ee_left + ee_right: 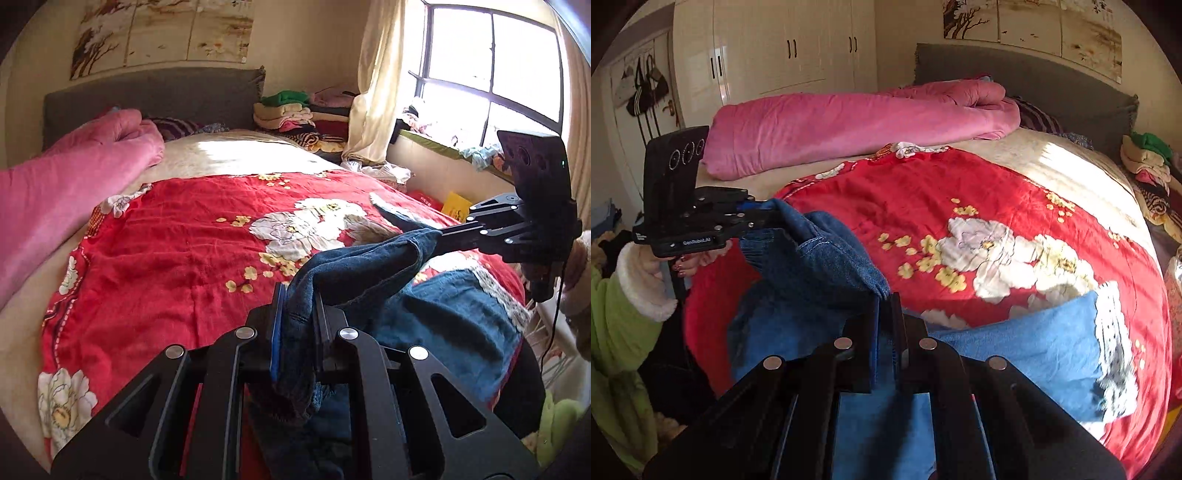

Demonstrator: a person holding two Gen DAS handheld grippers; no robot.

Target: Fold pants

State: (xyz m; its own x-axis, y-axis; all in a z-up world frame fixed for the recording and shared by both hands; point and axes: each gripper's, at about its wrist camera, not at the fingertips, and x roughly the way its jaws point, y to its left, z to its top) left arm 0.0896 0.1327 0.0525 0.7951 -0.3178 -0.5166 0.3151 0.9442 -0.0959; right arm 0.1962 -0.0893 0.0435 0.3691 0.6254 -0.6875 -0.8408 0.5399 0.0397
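Blue denim pants (454, 317) with a white lace cuff lie at the near edge of the bed, also in the right wrist view (1027, 354). My left gripper (300, 295) is shut on the pants' waistband and holds it lifted. It also shows in the right wrist view (764, 214). My right gripper (885, 297) is shut on the other end of the same waistband; it also shows in the left wrist view (439, 234). The band (831, 254) stretches between the two grippers above the bed.
A red floral blanket (192, 236) covers the bed. A rolled pink quilt (857, 122) lies along the far side. Stacked folded clothes (299, 118) sit by the grey headboard (147, 92). A window and curtain are at right. White wardrobes (775, 44) stand behind.
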